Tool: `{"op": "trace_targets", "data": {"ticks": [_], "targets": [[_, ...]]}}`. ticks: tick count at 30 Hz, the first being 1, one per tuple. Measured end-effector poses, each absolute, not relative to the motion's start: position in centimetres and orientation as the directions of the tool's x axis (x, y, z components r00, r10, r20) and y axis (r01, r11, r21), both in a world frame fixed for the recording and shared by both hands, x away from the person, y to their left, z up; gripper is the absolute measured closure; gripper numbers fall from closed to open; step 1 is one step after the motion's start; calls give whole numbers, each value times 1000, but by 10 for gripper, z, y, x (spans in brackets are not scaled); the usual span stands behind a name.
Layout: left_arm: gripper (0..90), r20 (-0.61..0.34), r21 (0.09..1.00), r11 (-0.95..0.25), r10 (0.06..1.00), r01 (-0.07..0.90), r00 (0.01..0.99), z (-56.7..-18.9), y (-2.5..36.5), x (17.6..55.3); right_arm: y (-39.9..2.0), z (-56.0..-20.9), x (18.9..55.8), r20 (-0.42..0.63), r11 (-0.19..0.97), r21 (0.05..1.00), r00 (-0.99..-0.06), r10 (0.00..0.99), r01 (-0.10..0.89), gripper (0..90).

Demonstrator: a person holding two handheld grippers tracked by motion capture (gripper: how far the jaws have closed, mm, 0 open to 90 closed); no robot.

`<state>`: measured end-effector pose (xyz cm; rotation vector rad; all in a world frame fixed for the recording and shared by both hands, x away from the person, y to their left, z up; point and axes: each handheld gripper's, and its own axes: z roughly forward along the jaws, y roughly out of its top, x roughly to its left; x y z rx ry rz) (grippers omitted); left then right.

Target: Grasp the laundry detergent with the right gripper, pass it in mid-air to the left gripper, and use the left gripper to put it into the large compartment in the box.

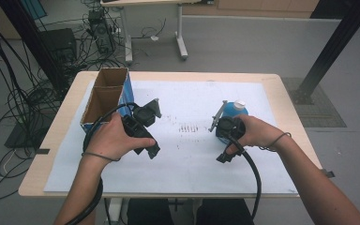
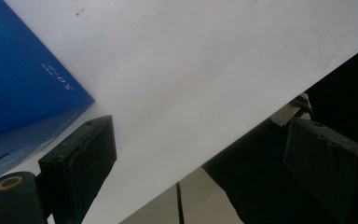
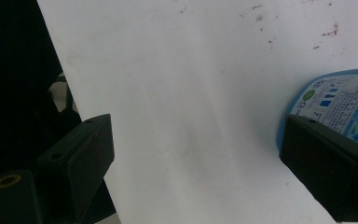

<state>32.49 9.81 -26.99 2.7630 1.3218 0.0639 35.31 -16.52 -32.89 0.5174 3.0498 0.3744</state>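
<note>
Here I see both grippers held low over the white paper sheet (image 1: 192, 154) that covers the wooden surface (image 1: 281, 84). The left gripper (image 1: 143, 129) sits in my left hand (image 1: 115, 138), just beside the open cardboard box (image 1: 105, 96) with blue sides at the sheet's left edge. In the left gripper view its two black jaws stand wide apart with bare paper between them, and the box's blue wall (image 2: 23, 79) lies near the left jaw. The right gripper (image 1: 227, 136) is in my right hand (image 1: 258, 131), close against a blue bottle (image 1: 236, 110) with a white cap. In the right gripper view its jaws are also spread wide, nothing between them; the bottle's printed label (image 3: 340, 102) peeks over the right jaw, touching or nearly so, I cannot tell which.
</note>
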Motion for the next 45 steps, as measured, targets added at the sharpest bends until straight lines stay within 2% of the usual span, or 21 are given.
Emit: {"op": "trace_targets", "data": {"ticks": [19, 34, 45], "targets": [[96, -5, 98, -614, 786, 783, 618, -268, 94, 324, -172, -325, 348, 18, 907, 260, -941, 339, 332, 88], [93, -20, 135, -607, 788, 783, 615, -265, 89, 323, -207, -331, 343, 41, 875, 316, -927, 373, 366, 86], [93, -28, 136, -596, 796, 791, 605, -274, 94, 325, -225, -339, 342, 58, 857, 320, -911, 409, 405, 86]]}}
